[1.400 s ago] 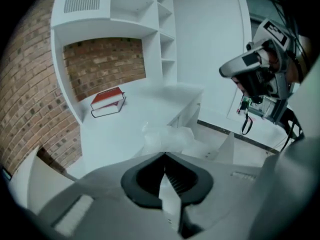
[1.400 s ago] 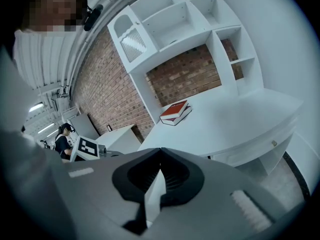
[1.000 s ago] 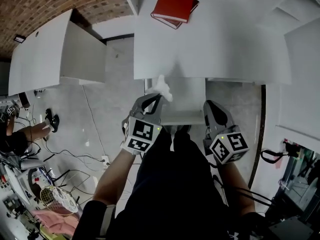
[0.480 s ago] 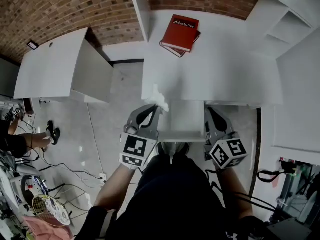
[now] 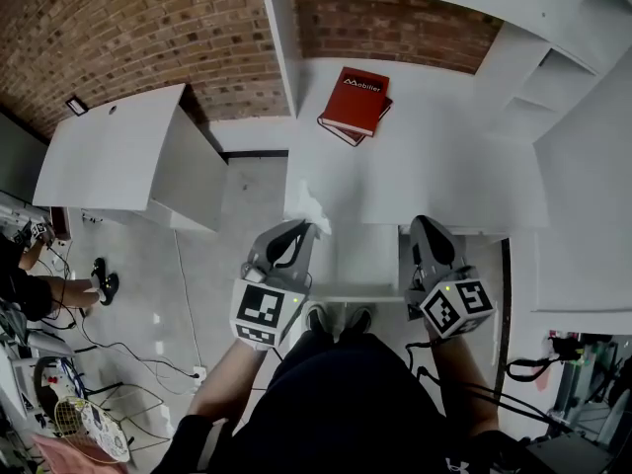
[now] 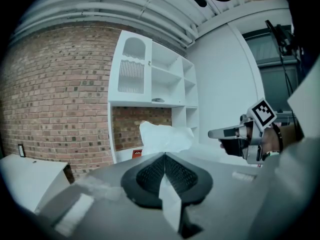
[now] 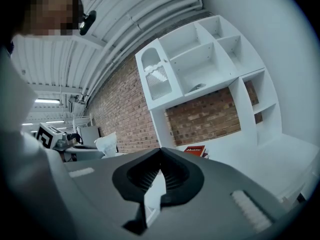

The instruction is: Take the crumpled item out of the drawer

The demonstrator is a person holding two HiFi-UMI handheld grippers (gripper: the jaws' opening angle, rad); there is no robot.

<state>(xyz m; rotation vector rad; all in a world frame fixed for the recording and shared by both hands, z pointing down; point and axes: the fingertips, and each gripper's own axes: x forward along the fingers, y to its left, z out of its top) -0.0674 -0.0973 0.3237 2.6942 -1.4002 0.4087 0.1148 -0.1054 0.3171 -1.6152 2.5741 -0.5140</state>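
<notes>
A white crumpled item (image 5: 314,205) sticks out past the tips of my left gripper (image 5: 307,228), which is shut on it in front of the white desk's edge. In the left gripper view the crumpled item (image 6: 165,135) rises just beyond the closed left gripper (image 6: 165,155). Below and between both grippers the white drawer (image 5: 365,250) stands pulled out. My right gripper (image 5: 421,225) hovers at the drawer's right side, and the right gripper (image 7: 161,150) is shut with nothing in it. From the right gripper view, the crumpled item (image 7: 108,144) shows at the left.
Two red books (image 5: 355,103) lie on the white desk (image 5: 444,176) against a brick wall. A white cabinet (image 5: 118,156) stands to the left and white shelves (image 5: 563,77) to the right. Cables and a seated person (image 5: 25,289) are on the floor at far left.
Both grippers have risen, and the left one has carried the crumpled item up from the drawer to the height of the desk edge. The head view has tilted to show more wall.
</notes>
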